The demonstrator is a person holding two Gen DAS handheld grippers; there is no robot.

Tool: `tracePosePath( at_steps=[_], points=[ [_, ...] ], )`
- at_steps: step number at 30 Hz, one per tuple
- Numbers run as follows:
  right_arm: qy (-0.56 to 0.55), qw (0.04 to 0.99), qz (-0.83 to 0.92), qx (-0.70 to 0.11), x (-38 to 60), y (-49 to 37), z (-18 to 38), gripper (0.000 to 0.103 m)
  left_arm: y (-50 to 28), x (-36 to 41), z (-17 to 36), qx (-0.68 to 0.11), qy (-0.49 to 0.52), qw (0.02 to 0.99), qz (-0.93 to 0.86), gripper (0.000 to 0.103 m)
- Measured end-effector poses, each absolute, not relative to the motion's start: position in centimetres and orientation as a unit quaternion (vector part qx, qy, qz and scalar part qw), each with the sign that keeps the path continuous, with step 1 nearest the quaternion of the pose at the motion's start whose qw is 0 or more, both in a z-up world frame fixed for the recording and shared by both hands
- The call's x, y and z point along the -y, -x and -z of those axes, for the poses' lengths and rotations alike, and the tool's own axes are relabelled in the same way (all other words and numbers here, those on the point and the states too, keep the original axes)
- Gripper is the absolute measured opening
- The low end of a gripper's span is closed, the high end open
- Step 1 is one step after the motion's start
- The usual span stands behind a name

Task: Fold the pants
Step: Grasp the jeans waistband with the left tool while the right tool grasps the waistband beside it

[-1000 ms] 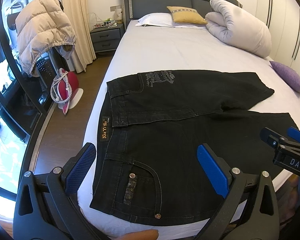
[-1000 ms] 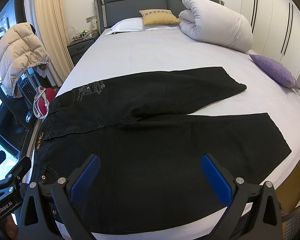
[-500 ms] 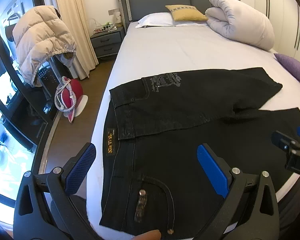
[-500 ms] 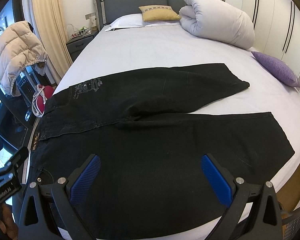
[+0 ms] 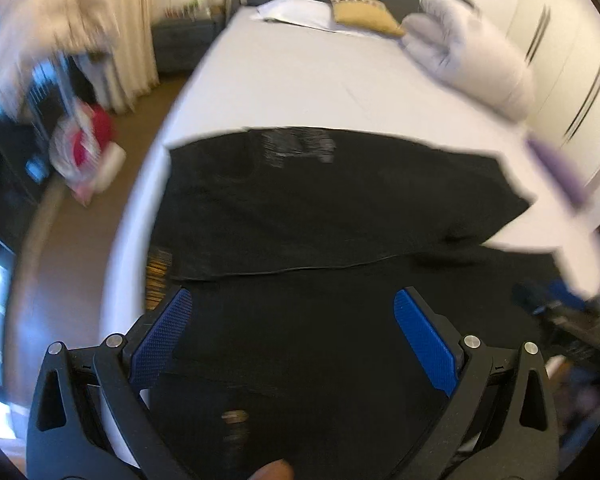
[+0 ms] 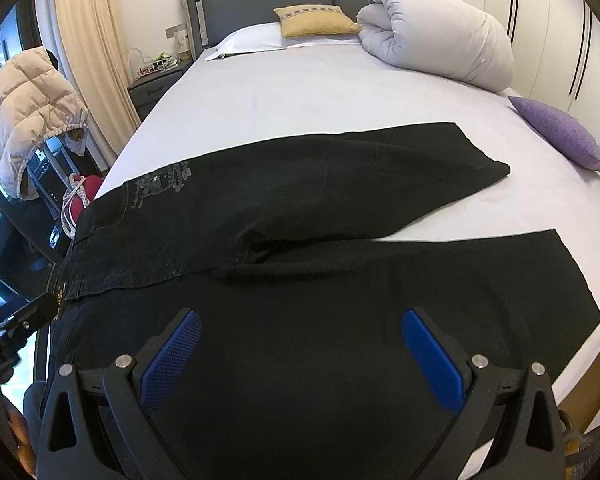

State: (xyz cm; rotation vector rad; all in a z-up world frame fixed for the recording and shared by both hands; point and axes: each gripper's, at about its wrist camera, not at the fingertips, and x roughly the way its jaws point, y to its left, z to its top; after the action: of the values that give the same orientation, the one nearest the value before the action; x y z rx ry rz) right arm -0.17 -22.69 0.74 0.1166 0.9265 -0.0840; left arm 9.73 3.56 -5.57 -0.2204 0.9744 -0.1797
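Note:
Black pants (image 6: pixel 308 216) lie flat across the near end of the bed, waistband to the left, both legs spread to the right; they also show in the blurred left wrist view (image 5: pixel 320 208). My left gripper (image 5: pixel 296 336) is open and empty, over the waist and hip area near the bed's front edge. My right gripper (image 6: pixel 300 352) is open and empty, over the near leg. The right gripper shows blurred at the right of the left wrist view (image 5: pixel 560 308); part of the left gripper shows at the left edge of the right wrist view (image 6: pixel 16 320).
The bed (image 6: pixel 300 92) has a white sheet, a rolled duvet (image 6: pixel 440 28), a yellow pillow (image 6: pixel 316 20) and a purple cushion (image 6: pixel 560 132). To the left are a nightstand (image 6: pixel 156 84), a curtain, a beige jacket (image 6: pixel 28 108) on a rack and a red item on the floor.
My left gripper has moved quickly forward and to the right over the waist of the pants; its view is now blurred. My right gripper has moved closer over the near leg. Both stay open.

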Motion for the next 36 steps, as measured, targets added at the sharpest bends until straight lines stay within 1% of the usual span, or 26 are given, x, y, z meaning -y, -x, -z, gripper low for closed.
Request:
tracePosePath(
  at_steps=[2,5,6,9,11,13,16,18,20,22,23,26,28,29,32,34,35,36],
  points=[
    [-0.057,0.894,0.038,-0.442,23.2,-0.5,-0.7,0.103,-10.0,-3.7,6.0,-0.469,0.121,0.871,0.081,0.103],
    [-0.057,0.895,0.037,-0.440,23.9,-1.7,-0.5,0.103,-11.1,-2.9,6.5,-0.482,0.063,0.872,0.058,0.103],
    [-0.058,0.896,0.036,-0.439,24.2,-2.0,-0.4,0.103,-11.6,-3.0,6.6,-0.485,0.060,0.871,0.049,0.103],
    [-0.057,0.897,0.030,-0.437,25.0,-3.2,-0.4,0.103,-15.1,-4.8,7.1,-0.502,0.071,0.862,0.009,0.103],
    [-0.052,0.900,0.019,-0.432,25.5,-4.1,-0.4,0.103,-17.2,-5.5,6.8,-0.487,0.052,0.872,0.009,0.103],
    [-0.042,0.902,-0.002,-0.429,25.9,-4.9,-0.5,0.103,-20.1,-5.8,6.5,-0.477,0.026,0.878,0.038,0.103],
    [-0.031,0.903,-0.044,-0.425,26.6,-6.4,-0.8,0.103,-25.4,-5.7,6.8,-0.482,-0.028,0.869,0.114,0.103],
    [-0.029,0.902,-0.074,-0.424,27.1,-7.4,-1.0,0.103,-29.2,-6.2,7.8,-0.502,-0.057,0.849,0.152,0.103],
    [-0.020,0.899,-0.099,-0.425,27.2,-8.1,-1.0,0.099,-32.7,-7.1,9.2,-0.525,-0.061,0.827,0.190,0.103],
    [-0.008,0.895,-0.121,-0.430,27.2,-8.7,-0.9,0.092,-35.5,-7.9,10.6,-0.552,-0.065,0.805,0.208,0.103],
    [-0.004,0.892,-0.131,-0.433,27.1,-9.0,-0.8,0.091,-36.7,-8.4,11.2,-0.558,-0.069,0.800,0.209,0.101],
    [0.002,0.882,-0.161,-0.443,26.6,-9.9,-0.2,0.085,-38.8,-8.7,12.3,-0.571,-0.084,0.783,0.230,0.101],
    [0.002,0.875,-0.176,-0.450,26.0,-10.4,0.3,0.080,-39.9,-8.6,13.5,-0.586,-0.097,0.767,0.243,0.101],
    [0.002,0.872,-0.183,-0.454,25.8,-10.8,0.5,0.079,-40.2,-8.5,14.0,-0.591,-0.104,0.761,0.248,0.099],
    [0.003,0.863,-0.204,-0.462,24.8,-11.9,0.9,0.073,-40.6,-8.2,15.4,-0.609,-0.121,0.737,0.266,0.084],
    [0.007,0.859,-0.217,-0.465,24.1,-12.7,0.9,0.068,-40.6,-7.9,15.8,-0.609,-0.141,0.732,0.271,0.081],
    [0.011,0.857,-0.220,-0.465,23.8,-13.1,0.9,0.068,-40.7,-7.9,15.8,-0.611,-0.142,0.729,0.274,0.074],
    [0.016,0.857,-0.223,-0.465,23.5,-13.6,0.8,0.067,-40.8,-8.0,15.7,-0.611,-0.139,0.728,0.276,0.062]
  ],
)
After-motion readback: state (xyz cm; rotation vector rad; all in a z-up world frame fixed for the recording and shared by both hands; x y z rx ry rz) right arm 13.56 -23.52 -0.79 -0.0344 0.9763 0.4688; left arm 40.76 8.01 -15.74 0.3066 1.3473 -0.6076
